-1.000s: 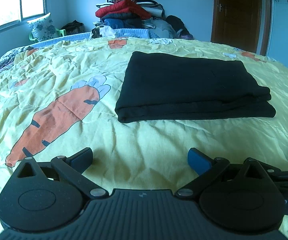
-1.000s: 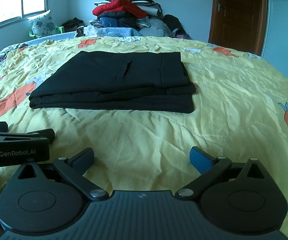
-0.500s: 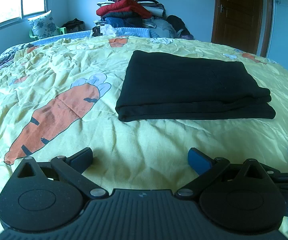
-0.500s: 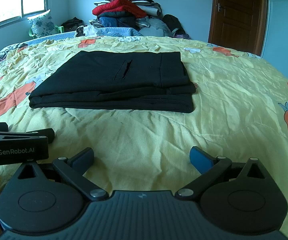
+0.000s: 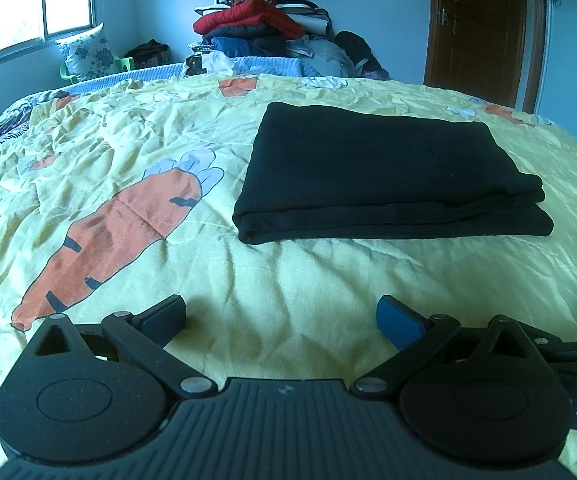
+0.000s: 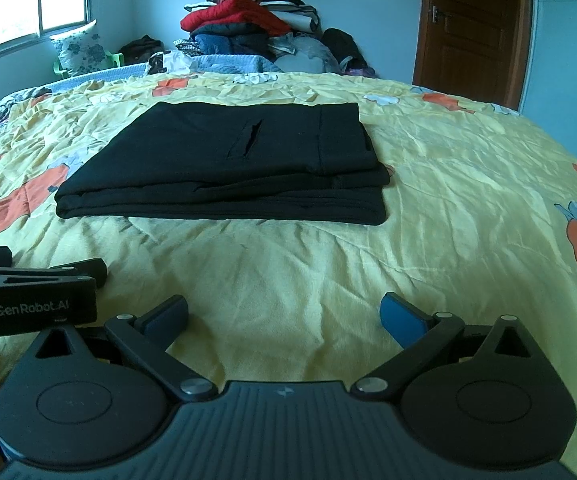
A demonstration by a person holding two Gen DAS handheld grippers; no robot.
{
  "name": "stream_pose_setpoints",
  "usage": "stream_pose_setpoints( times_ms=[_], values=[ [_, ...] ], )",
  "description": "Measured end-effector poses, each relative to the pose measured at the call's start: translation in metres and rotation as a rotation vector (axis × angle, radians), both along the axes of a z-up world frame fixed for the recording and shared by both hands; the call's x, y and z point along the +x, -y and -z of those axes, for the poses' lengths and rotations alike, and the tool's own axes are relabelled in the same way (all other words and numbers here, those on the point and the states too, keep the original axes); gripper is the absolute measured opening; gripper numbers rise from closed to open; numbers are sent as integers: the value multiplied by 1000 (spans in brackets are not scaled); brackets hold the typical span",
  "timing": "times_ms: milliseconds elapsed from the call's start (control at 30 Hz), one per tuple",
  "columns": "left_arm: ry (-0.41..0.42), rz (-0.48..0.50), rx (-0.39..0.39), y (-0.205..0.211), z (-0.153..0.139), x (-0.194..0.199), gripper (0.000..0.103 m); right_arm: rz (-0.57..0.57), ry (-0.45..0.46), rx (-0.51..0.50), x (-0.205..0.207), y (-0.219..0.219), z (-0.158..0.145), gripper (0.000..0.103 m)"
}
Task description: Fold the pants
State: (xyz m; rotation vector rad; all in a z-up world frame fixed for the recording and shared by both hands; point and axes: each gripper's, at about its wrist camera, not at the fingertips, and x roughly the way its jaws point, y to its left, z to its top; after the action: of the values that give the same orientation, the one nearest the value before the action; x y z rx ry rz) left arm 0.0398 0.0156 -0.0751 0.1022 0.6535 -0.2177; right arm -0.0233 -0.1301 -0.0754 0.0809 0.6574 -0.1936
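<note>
Left gripper (image 5: 280, 314): fingers spread wide, clamped on nothing, poised low over the quilt (image 5: 288, 276) on the near side of the pants. Right gripper (image 6: 284, 314): likewise spread and empty, on the same near side of the pants, with the left gripper's body just beside it in the right wrist view, toward the pants' folded-edge end.

Pants (image 5: 384, 176): black, lying flat on the quilt in a stacked rectangular bundle, several layers visible along the near edge. Well apart from both grippers, straight ahead of them; slightly to the right of the left gripper's axis, slightly to the left of the right gripper's axis (image 6: 232, 164). Long axis running crosswise to both tools, parallel to the line joining them. Rounded fold at the left end, looser layered edges at the right end. Pocket slit (image 6: 248, 142) on the top layer.

Key relation: bundle centred between the two tools, neither clearly nearer; left gripper facing the closed fold end, right gripper facing the open end. Judged state: folding apparently complete or nearly so; any further fold probably end over end along the long axis.

Beyond the pants: clothes pile (image 5: 264, 20) past the far edge of the quilt; door (image 6: 476, 28) beyond the pants' right end; window (image 5: 40, 0) beyond the left end.
</note>
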Motion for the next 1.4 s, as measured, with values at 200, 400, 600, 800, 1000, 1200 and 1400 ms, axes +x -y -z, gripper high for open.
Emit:
stream_pose_setpoints(
  times_ms=[200,400,600,800,1000,1200,1400],
  values=[
    [0,1,0,0,0,0,103,0,1,1,0,1,0,103],
    [2,-1,3,-1,0,-1,103,1,0,1,0,0,0,103],
    [6,-5,6,-1,0,-2,103,1,0,0,0,-1,0,103],
    [6,-5,6,-1,0,-2,103,1,0,0,0,0,0,103],
    [5,-5,5,-1,0,-2,103,1,0,0,0,0,0,103],
    [4,-9,1,-2,1,-3,103,1,0,0,0,0,0,103],
    [2,-11,-4,-1,1,-3,103,1,0,0,0,0,0,103]
  ],
)
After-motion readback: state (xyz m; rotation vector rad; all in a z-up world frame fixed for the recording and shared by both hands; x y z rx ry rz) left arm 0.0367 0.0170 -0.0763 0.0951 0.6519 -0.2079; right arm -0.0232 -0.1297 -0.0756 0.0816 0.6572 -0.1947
